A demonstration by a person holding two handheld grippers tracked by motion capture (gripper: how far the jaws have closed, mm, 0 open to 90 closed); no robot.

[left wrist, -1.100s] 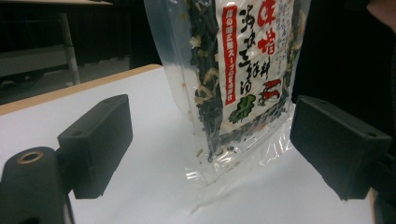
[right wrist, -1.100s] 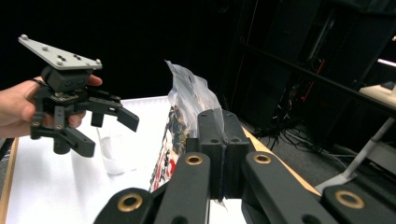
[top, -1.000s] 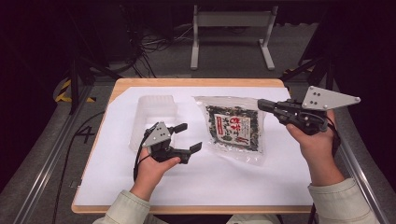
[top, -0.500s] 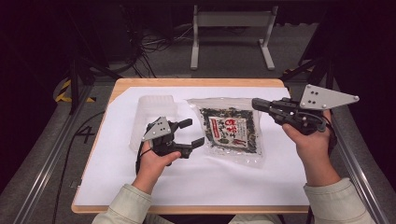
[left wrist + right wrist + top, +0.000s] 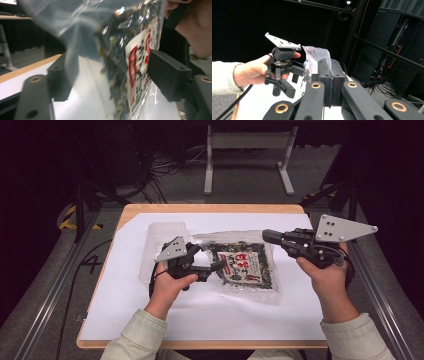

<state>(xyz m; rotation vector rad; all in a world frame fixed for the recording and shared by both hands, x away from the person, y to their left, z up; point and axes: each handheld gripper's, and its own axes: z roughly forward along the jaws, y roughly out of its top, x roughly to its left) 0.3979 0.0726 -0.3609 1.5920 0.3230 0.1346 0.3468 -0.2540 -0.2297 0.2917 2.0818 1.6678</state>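
Observation:
A clear bag of dark seaweed [image 5: 245, 270] with a red and white label lies tilted on the white sheet, its far right corner raised. My right gripper [image 5: 267, 236] is shut on that corner; in the right gripper view its jaws [image 5: 331, 67] meet, with the bag [image 5: 315, 57] rising just beyond them. My left gripper [image 5: 212, 256] straddles the bag's left edge. In the left gripper view the bag [image 5: 120, 45] hangs between the two pads [image 5: 110, 75]. These jaws have just been closing, and a gap still shows at the left pad. The left gripper [image 5: 287, 85] also appears in the right gripper view.
A clear plastic tray [image 5: 162, 232] lies on the white sheet [image 5: 125, 285] behind the left hand. The sheet covers most of a wooden table [image 5: 210, 208]. A metal stand [image 5: 247, 150] and cables sit on the floor beyond the table.
My left gripper has moved right and slightly up until its jaws straddle the bag's left edge, and the jaws have narrowed. The bag has shifted a little left. The right hand has stayed put.

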